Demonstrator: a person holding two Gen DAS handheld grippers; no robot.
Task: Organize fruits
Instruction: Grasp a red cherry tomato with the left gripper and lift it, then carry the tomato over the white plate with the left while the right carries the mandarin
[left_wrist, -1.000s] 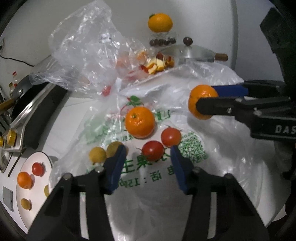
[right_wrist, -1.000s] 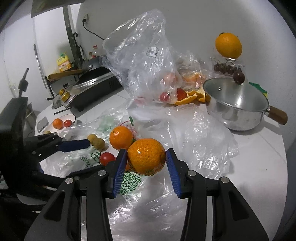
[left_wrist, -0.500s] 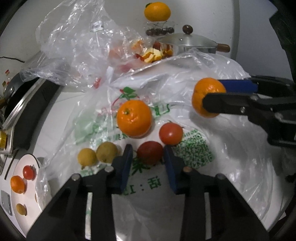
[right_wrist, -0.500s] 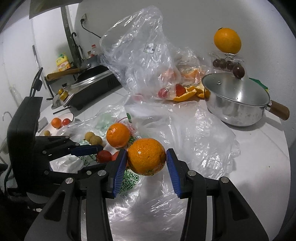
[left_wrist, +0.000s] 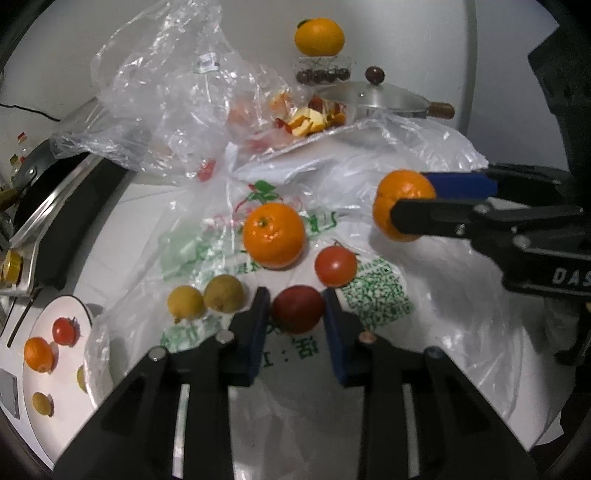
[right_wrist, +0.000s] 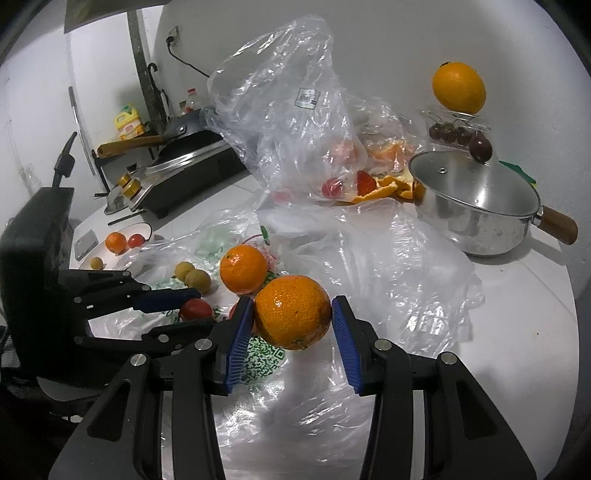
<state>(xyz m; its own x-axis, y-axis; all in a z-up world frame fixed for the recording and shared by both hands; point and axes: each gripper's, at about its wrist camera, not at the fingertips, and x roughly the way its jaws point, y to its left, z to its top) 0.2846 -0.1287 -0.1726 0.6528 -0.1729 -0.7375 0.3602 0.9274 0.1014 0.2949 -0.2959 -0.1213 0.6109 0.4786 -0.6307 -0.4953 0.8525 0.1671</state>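
My left gripper (left_wrist: 296, 312) is shut on a dark red tomato (left_wrist: 298, 309) lying on a printed plastic bag (left_wrist: 369, 295). Beside it lie a second tomato (left_wrist: 335, 266), an orange (left_wrist: 274, 235) and two small yellow-brown fruits (left_wrist: 224, 294). My right gripper (right_wrist: 292, 323) is shut on another orange (right_wrist: 292, 317) and holds it above the bag; it shows in the left wrist view (left_wrist: 403, 205) at the right. A white plate (left_wrist: 44, 369) at the lower left holds a small orange, a tomato and small yellow fruits.
A clear bag (right_wrist: 288, 122) with fruit and peels stands behind. A steel lidded pot (right_wrist: 476, 210) is at the back right, with an orange (right_wrist: 459, 88) on a cherry box behind it. A stove with a pan (right_wrist: 184, 162) is at the left.
My left gripper moved forward and closed its fingers on the dark red tomato. The right gripper kept the orange held above the bag, nearly still.
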